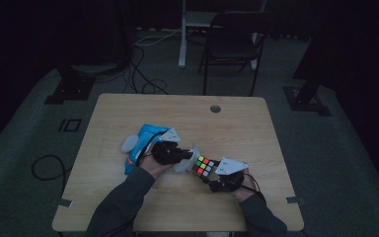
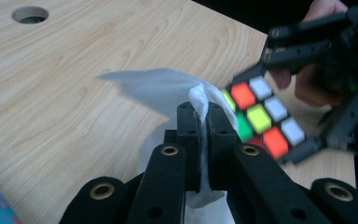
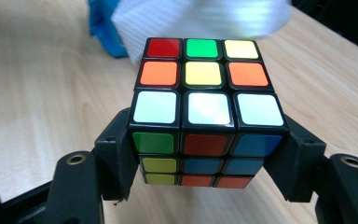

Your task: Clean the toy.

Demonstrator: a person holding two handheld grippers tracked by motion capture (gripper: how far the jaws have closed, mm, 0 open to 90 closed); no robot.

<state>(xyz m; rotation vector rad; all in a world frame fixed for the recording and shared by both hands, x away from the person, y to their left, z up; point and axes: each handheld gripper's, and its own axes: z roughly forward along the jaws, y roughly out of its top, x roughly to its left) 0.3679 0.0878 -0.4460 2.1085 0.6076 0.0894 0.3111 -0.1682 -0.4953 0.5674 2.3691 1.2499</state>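
Right gripper (image 3: 205, 154) clamps the puzzle cube (image 3: 205, 116) by two opposite sides above the table (image 1: 128, 108), so its coloured top stays free, while the left gripper (image 2: 199, 140), pressed together on a white wipe (image 2: 168, 91), brings it beside, probably for cleaning.

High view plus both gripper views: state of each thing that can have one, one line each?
left gripper: shut on the white wipe
white wipe: pinched, loose end spread beside the cube
right gripper: shut on the Rubik's cube
Rubik's cube: scrambled, held above the table
blue wipe pack: lying flat on the table; open or sealed, cannot tell
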